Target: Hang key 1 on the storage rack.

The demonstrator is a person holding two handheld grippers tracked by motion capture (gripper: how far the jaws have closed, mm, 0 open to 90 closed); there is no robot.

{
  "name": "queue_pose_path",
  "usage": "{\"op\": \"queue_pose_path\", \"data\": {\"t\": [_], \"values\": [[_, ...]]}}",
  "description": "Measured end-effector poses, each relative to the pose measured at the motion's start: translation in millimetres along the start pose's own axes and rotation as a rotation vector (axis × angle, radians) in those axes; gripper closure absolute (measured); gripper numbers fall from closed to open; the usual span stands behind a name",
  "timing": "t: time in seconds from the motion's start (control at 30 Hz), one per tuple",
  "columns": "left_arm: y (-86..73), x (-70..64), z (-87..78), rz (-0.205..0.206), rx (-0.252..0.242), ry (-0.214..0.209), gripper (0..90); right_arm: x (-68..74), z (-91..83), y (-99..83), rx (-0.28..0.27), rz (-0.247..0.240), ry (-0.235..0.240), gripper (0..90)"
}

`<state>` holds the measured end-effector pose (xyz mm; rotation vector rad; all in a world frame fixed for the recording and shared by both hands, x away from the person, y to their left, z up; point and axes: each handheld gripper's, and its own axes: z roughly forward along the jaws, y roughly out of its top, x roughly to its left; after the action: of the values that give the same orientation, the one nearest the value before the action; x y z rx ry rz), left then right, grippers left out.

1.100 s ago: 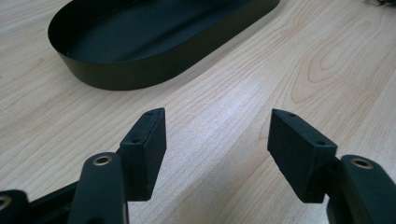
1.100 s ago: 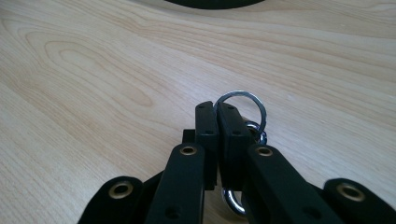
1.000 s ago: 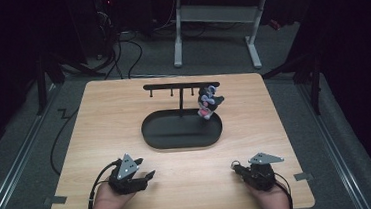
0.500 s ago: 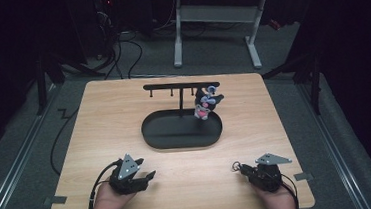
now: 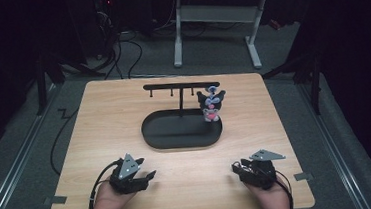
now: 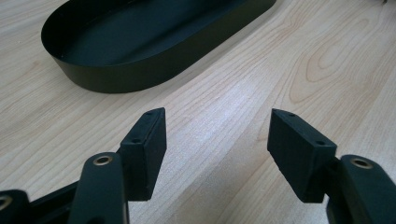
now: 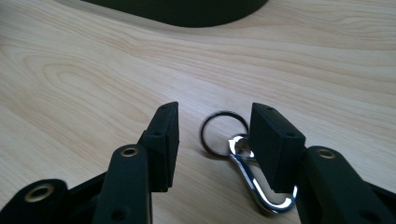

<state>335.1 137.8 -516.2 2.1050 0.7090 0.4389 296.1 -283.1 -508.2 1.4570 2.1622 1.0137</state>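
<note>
A black oval tray (image 5: 168,136) sits mid-table with a black hook rack (image 5: 172,86) rising from it. A small black, white and pink plush charm (image 5: 211,106) hangs at the rack's right end. My left gripper (image 5: 146,177) rests open near the front left, and the left gripper view has bare wood between its jaws (image 6: 217,121) and the tray (image 6: 140,42) ahead. My right gripper (image 5: 239,169) rests open at the front right. In its own view, a black ring (image 7: 224,133) and a silver carabiner clip (image 7: 254,184) lie on the table between the parted jaws (image 7: 215,116).
The wooden table (image 5: 104,121) ends close behind both hands at the near edge. Cables trail from each gripper. A white desk frame (image 5: 214,14) and cables stand on the floor beyond the far edge.
My right gripper has shifted slightly to the right and toward the near edge. The left gripper and the plush charm have stayed put.
</note>
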Motion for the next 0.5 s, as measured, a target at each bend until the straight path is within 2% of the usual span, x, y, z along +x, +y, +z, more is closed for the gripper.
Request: {"op": "queue_pose_path", "data": {"t": [0.07,0.1,0.2,0.3,0.37,0.4,0.5], "values": [[-0.3,0.3,-0.9,-0.001,-0.005,0.000,38.3,5.6,2.1,0.6,0.005,-0.002,0.007,53.8],[-0.3,0.7,-1.4,-0.001,-0.004,-0.002,38.2,9.2,3.7,0.2,0.012,-0.010,-0.011,52.5],[-0.2,1.5,-1.4,-0.004,-0.007,0.000,38.3,16.4,8.6,1.6,0.012,-0.035,-0.107,44.2],[0.1,0.1,-1.3,0.001,-0.006,0.000,38.2,17.4,15.9,6.1,0.011,-0.019,-0.137,39.8],[0.2,-0.5,-1.5,0.003,-0.007,0.002,38.3,17.2,20.2,6.5,0.025,-0.027,-0.148,41.3],[0.3,-0.5,-1.5,0.002,-0.007,0.002,38.2,16.8,22.5,6.3,0.042,-0.029,-0.159,44.9],[0.0,0.3,-0.7,0.000,-0.003,0.002,38.2,13.9,19.5,4.9,0.045,-0.019,-0.157,53.0]]}}
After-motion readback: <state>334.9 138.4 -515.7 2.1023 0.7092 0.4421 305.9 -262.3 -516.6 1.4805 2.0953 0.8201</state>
